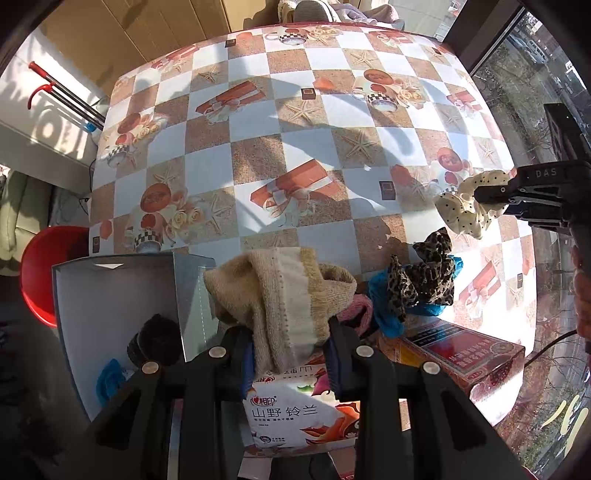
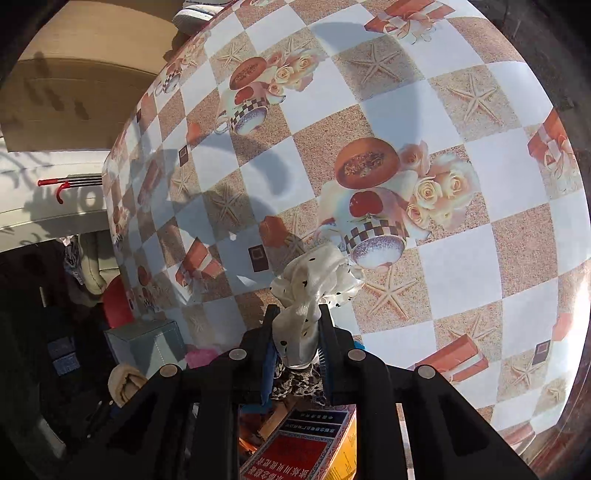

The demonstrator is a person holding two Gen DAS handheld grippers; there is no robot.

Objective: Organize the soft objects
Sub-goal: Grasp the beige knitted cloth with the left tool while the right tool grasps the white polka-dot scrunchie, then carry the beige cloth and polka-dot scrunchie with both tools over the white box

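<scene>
My left gripper (image 1: pixel 290 328) is shut on a beige knitted sock (image 1: pixel 284 291) and holds it up beside an open grey box (image 1: pixel 110 295). The box holds a black soft item (image 1: pixel 155 339) and a blue one (image 1: pixel 109 378). My right gripper (image 2: pixel 297 314) is shut on a cream scrunchie with black dots (image 2: pixel 314 284); it also shows in the left wrist view (image 1: pixel 469 203), above the table's right side. A leopard-print scrunchie (image 1: pixel 421 280), a blue cloth (image 1: pixel 388 302) and a pink cloth (image 1: pixel 354 312) lie on the table.
The table (image 1: pixel 295 147) has a checkered cloth with starfish and gift prints. A tissue pack (image 1: pixel 295 410) and a red carton (image 1: pixel 469 354) lie at the near edge. A red stool (image 1: pixel 40 273) stands left, cardboard (image 1: pixel 147 33) behind, a window right.
</scene>
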